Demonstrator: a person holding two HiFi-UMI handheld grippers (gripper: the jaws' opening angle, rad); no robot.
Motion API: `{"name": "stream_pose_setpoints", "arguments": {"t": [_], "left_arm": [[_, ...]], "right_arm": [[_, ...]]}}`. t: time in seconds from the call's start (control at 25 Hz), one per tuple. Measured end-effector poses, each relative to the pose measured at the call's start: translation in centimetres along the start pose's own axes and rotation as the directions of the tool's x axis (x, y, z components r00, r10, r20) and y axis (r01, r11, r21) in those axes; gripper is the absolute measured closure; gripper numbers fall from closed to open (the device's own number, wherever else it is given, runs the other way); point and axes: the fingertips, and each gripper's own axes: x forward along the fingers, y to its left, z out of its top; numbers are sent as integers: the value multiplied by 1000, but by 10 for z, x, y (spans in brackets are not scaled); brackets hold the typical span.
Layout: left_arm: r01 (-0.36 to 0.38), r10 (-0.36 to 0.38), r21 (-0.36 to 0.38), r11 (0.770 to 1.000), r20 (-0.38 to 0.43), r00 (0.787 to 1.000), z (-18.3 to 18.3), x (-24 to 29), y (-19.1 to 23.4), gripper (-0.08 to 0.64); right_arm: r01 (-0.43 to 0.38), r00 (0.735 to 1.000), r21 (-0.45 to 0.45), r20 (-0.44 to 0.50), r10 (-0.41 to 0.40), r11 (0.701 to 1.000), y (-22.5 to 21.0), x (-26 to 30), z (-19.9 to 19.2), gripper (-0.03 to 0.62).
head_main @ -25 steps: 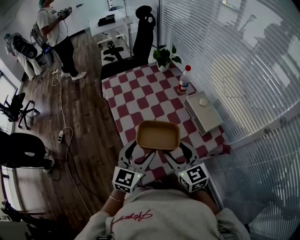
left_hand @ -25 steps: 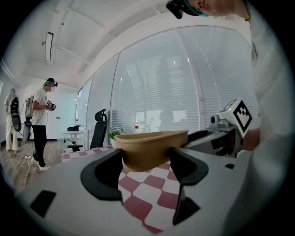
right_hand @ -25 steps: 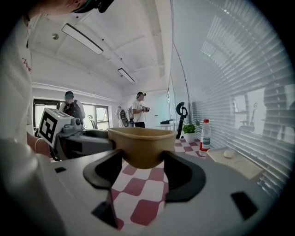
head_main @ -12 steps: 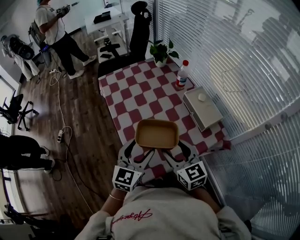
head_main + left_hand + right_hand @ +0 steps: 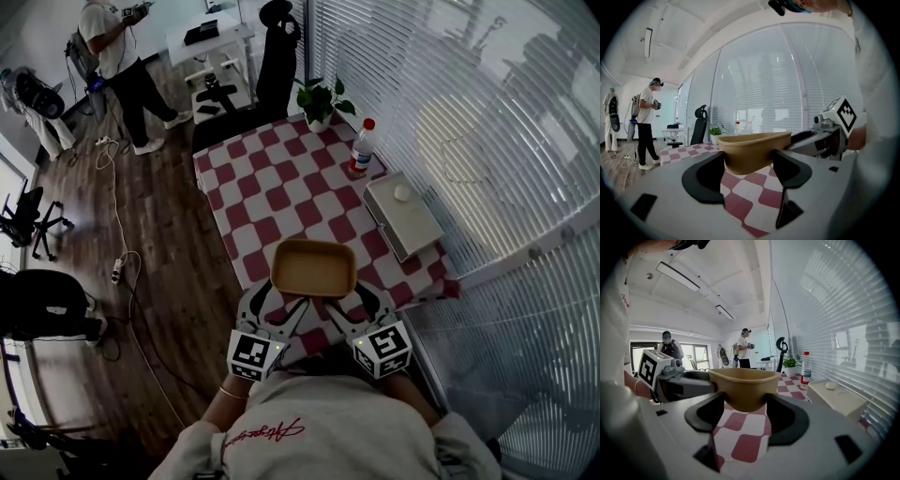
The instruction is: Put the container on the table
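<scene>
Tan, shallow, round-cornered container (image 5: 314, 267) is hanging just above the 6 o'clock end of the red-and-white checked table (image 5: 281, 187). Left gripper (image 5: 277, 302) is pinching its wall at 7 o'clock and right gripper (image 5: 356, 302) at 5 o'clock, both with jaws pressing on it. It is looking empty, light and thin-walled, probably flexing if squeezed. Best hold: corner walls under the rim, gently.

The container (image 5: 314, 268) hides part of the bench (image 5: 281, 197) beneath it. A small white thing (image 5: 402, 193) on the grey box (image 5: 405, 225) is too small to identify. The picture's top edge cuts off the standing person (image 5: 117, 56).
</scene>
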Motion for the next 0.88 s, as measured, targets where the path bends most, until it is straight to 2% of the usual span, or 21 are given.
{"name": "stream_pose_setpoints", "arguments": {"t": [0.88], "left_arm": [[-10,9,-13,1000,-36,999,-32,-1,-1,230]], "right_arm": [[-7,998,-17,-67,6,1000,3,7,-28,305]]}}
